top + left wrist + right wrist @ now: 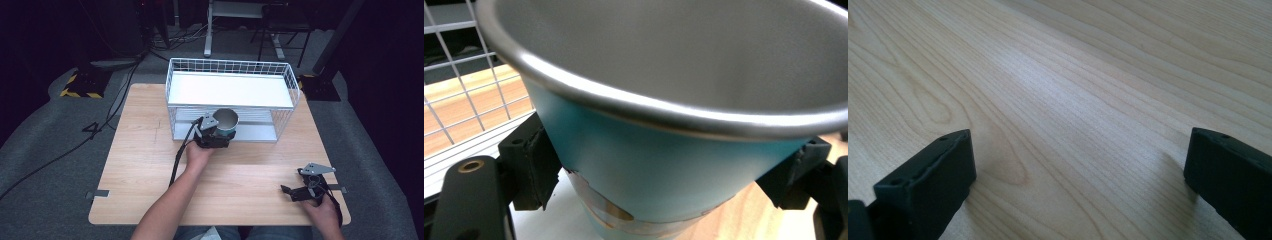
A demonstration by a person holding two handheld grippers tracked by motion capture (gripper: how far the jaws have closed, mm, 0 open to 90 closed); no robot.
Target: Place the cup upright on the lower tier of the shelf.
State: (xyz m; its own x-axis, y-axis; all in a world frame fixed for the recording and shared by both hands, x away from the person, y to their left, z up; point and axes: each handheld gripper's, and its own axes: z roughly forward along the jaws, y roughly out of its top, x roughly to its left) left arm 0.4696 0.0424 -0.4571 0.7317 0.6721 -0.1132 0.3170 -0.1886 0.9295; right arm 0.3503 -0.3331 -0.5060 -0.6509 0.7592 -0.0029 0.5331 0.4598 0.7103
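While the left gripper (216, 136) clamps the cup (226, 121) at frame centre, before the wire basket (172, 80), note: rigid, light, slick metal (tapered, grip low). Right gripper (300, 191) lower right, jaws wide, empty.

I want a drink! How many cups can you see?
1. The blue cup sits in the left claw, right at the front of the white wire rack. No others are visible.
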